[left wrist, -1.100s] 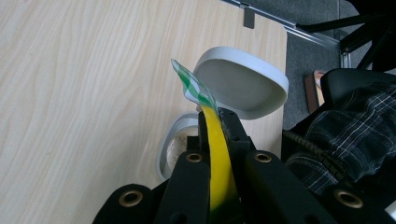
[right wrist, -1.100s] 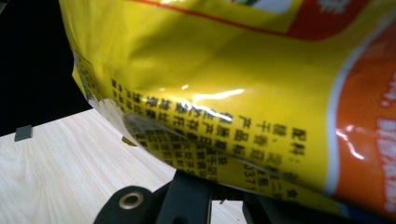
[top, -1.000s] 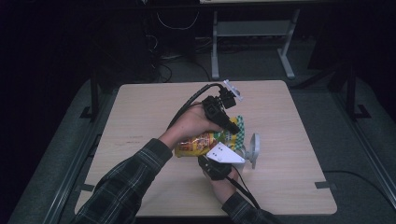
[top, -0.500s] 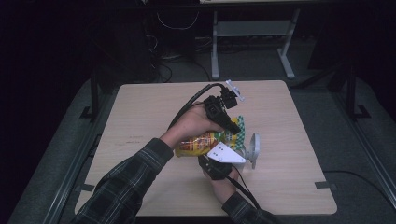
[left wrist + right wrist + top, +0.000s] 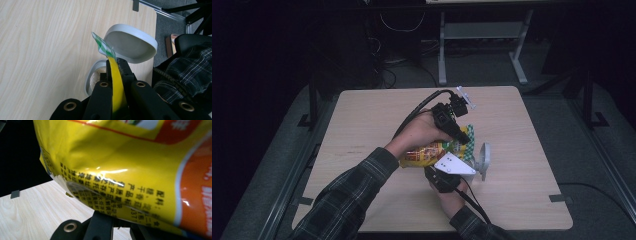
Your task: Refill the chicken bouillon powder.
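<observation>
so the yellow snack bag (image 5: pixel 432 151) is held up over the middle-right of the desk (image 5: pixel 362 130), stretched between both tools. the left tool (image 5: pixel 460 134) is clamped tight on the bag's green-checked top edge (image 5: pixel 103 47), you can see the film pinched flat between its black jaws. the right tool (image 5: pixel 447 177) comes in from the near side under the bag, and its jaws look closed on the bag's lower seam. right below sits a small grey container (image 5: pixel 91 77) with its lid (image 5: pixel 131 46) tipped up beside it.
</observation>
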The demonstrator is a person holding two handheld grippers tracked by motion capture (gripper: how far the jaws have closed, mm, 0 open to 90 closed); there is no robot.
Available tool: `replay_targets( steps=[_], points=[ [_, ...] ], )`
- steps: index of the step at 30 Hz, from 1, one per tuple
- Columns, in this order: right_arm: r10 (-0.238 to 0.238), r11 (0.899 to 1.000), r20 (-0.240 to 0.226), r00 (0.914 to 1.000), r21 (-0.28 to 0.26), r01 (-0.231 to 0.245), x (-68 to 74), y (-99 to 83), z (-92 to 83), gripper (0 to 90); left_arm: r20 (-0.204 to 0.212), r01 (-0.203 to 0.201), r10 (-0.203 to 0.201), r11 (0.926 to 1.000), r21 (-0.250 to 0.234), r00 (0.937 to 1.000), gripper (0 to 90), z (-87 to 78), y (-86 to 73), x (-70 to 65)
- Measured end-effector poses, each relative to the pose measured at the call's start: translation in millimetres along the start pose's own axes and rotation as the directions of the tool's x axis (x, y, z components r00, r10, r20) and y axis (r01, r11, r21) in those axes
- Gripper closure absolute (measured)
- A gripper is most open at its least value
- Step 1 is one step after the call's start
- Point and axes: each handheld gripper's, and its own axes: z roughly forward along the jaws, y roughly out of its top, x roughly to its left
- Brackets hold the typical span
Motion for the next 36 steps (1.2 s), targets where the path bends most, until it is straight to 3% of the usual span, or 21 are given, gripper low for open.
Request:
replay_targets(
  steps=[36],
  points=[
    [0.001, 1.0, -0.003, 1.0, 0.003, -0.001, -0.3, -0.3, 0.3, 90.0, 0.0, 0.004, -0.004, 1.0, 0.006, 1.0, 90.0, 1.3, 0.4, 0.9]
  ],
)
